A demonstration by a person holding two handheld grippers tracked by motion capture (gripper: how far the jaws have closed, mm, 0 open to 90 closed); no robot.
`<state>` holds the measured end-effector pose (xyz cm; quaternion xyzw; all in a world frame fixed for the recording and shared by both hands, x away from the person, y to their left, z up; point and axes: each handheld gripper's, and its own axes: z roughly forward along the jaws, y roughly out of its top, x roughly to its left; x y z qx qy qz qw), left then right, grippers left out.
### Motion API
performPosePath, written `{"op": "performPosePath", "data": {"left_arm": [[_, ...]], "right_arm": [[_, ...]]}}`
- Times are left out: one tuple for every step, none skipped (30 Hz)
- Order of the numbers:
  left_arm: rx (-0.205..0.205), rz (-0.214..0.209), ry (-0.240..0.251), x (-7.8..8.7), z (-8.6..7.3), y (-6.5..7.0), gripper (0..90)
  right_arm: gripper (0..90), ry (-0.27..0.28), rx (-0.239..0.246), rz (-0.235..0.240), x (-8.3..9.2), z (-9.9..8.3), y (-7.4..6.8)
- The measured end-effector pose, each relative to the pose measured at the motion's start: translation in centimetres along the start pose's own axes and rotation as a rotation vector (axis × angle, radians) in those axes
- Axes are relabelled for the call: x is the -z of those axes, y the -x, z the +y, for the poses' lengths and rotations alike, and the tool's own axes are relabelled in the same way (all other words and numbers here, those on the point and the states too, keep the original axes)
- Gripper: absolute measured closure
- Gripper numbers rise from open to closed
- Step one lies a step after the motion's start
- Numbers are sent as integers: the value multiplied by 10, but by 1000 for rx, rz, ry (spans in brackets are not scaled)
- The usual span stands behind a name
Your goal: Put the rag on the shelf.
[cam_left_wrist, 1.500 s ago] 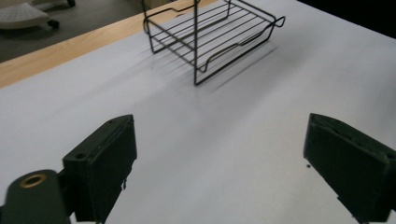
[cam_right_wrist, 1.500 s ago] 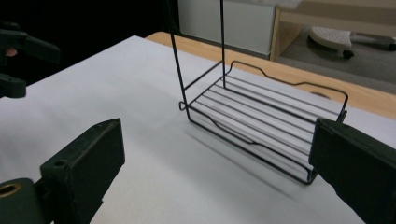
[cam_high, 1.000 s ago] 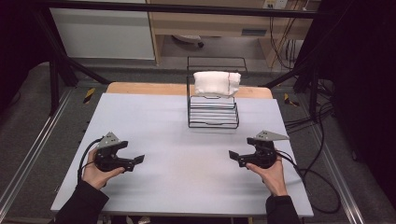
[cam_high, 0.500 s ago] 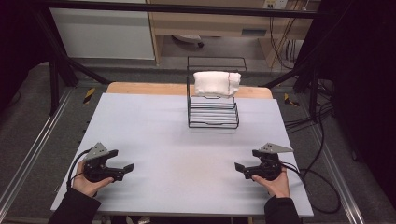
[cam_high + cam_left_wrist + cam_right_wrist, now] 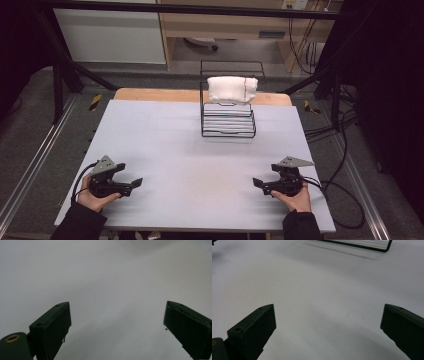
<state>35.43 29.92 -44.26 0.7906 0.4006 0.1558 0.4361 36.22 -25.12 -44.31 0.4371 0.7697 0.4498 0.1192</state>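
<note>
Left gripper (image 5: pixel 131 184): now nearer the table's (image 5: pixel 200 150) near edge and left corner than a second ago. Right gripper (image 5: pixel 260 184): likewise drawn back toward the near edge and outward. Gap between the two: wider.

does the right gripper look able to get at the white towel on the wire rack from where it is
Probably yes. The right gripper is open, holds nothing, and bare table lies between it and the wire rack. The white towel sits on the rack's top, uncovered.

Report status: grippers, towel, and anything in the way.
Left gripper open, right gripper open, both low at near table edge. White towel on top of wire rack, untouched. Table between clear.
</note>
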Motion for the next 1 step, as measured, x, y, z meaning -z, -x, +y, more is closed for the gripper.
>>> {"op": "performPosePath", "data": {"left_arm": [[4,0,3,0,0,0,75]], "right_arm": [[8,-1,-1,0,0,0,0]]}}
